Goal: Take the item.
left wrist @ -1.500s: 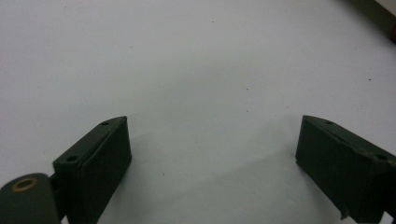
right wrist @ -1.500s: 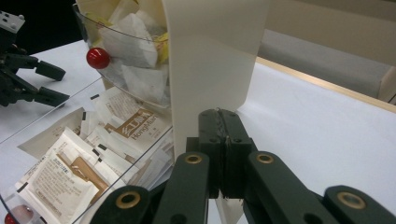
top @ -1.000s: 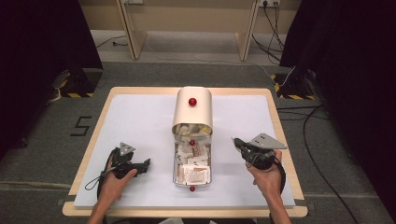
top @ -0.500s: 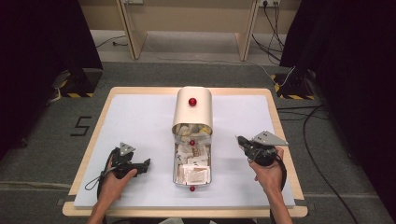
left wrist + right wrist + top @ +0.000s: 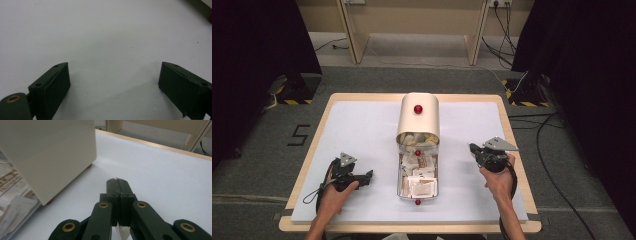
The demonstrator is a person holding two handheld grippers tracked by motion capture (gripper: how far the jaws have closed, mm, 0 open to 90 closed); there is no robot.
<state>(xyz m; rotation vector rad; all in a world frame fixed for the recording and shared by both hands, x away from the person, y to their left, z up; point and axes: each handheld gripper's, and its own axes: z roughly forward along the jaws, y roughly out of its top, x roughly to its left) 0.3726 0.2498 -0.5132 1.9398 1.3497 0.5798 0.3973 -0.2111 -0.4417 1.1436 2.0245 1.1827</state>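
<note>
A cream box (image 5: 418,122) with a red knob (image 5: 418,109) on top stands mid-table. A metal drawer (image 5: 400,181) is pulled out of it toward me, with several paper sachets (image 5: 419,184) inside and a red knob (image 5: 417,202) at its front. My left gripper (image 5: 368,176) rests on the white mat to the left of the drawer. It is wide open (image 5: 113,75) with bare mat between its jaws. My right gripper (image 5: 472,147) is right of the drawer and shut (image 5: 117,180), with nothing visible between the jaws. It points at the mat beside the box's side wall (image 5: 50,152).
The white mat (image 5: 362,130) covers a wooden table (image 5: 507,125) that has a raised edge. Sachets (image 5: 12,195) lie at the left of the right gripper view. Cables and a yellow-and-black striped block (image 5: 522,95) are on the floor beyond the table.
My right gripper has drawn slightly to the right and away from the drawer. The left gripper has stayed where it was.
</note>
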